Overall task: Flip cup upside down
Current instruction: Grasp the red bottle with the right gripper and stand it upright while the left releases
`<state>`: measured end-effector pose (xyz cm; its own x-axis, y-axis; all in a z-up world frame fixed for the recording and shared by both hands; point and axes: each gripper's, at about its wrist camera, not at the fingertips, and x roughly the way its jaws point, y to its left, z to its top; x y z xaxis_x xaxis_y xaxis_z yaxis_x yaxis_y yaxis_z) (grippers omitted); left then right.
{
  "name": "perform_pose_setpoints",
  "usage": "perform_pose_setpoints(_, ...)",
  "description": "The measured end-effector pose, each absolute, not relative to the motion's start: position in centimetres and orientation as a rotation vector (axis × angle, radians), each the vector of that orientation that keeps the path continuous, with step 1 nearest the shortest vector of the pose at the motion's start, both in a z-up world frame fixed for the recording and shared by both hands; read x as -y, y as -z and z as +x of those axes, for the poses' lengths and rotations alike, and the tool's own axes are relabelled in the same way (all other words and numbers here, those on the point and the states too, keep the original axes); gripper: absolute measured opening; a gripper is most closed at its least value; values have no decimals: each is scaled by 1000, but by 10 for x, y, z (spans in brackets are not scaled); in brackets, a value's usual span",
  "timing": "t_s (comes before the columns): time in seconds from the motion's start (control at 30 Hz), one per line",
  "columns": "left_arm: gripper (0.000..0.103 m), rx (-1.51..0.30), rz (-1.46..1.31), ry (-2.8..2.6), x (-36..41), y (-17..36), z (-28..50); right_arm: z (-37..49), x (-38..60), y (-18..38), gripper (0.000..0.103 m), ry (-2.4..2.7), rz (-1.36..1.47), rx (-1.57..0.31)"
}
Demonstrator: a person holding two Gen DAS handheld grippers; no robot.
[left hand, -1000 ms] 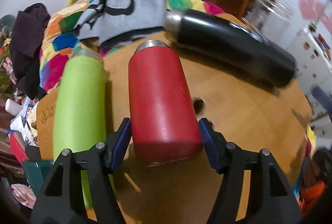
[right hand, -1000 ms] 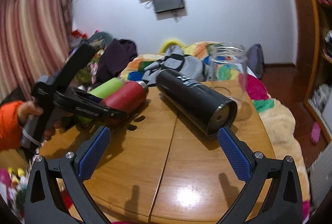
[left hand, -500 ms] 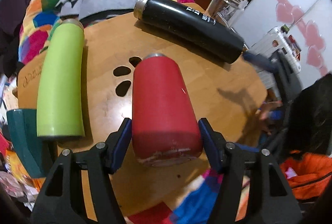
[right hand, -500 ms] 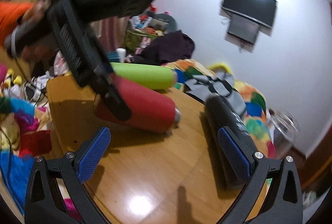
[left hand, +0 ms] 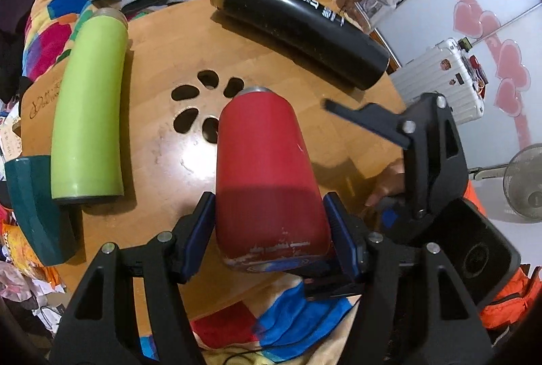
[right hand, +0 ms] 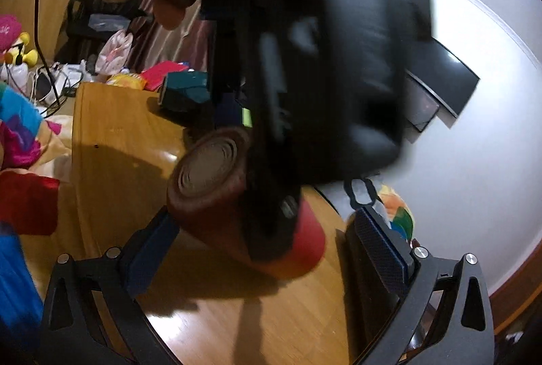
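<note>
Slippage was your main risk: your left gripper (left hand: 271,229) clenched only the base of the red cup (left hand: 267,175), held above the table (left hand: 162,141) with its mouth toward 12 o'clock, while your right gripper (right hand: 271,246) stood released beside it.

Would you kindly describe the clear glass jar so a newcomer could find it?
Start at the round wooden table. At its far right edge, just beyond the lying black flask, stands the glass jar. It alone is transparent and upright; the flasks are opaque.
</note>
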<state>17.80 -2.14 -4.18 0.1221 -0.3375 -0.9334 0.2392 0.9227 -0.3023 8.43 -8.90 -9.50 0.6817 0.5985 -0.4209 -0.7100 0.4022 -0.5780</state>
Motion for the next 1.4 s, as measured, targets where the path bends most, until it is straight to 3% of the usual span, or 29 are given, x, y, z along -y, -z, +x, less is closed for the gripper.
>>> perform_pose_setpoints(0.1,64,-1390,-95,434,22,40,175,84,83,98,78,-851,-835,-172)
perform_pose_setpoints(0.33,64,-1352,-98,435,12,25,172,89,86,92,66,-849,-788,-183)
perform_pose_setpoints(0.57,66,-1183,-62,405,-2,-22,162,90,89,89,66,-838,-729,-214)
perform_pose_setpoints(0.63,76,-1127,-9,357,-5,-30,159,99,94,86,65,-842,-671,-257)
perform_pose_setpoints(0.9,91,-872,158,183,-18,-38,136,146,115,69,65,-831,-309,-517)
perform_pose_setpoints(1.07,91,-774,235,167,-11,-21,125,163,124,70,65,-817,-151,-616)
perform_pose_setpoints(1.4,92,-728,90,208,-17,1,120,174,128,76,64,-794,-52,-735)
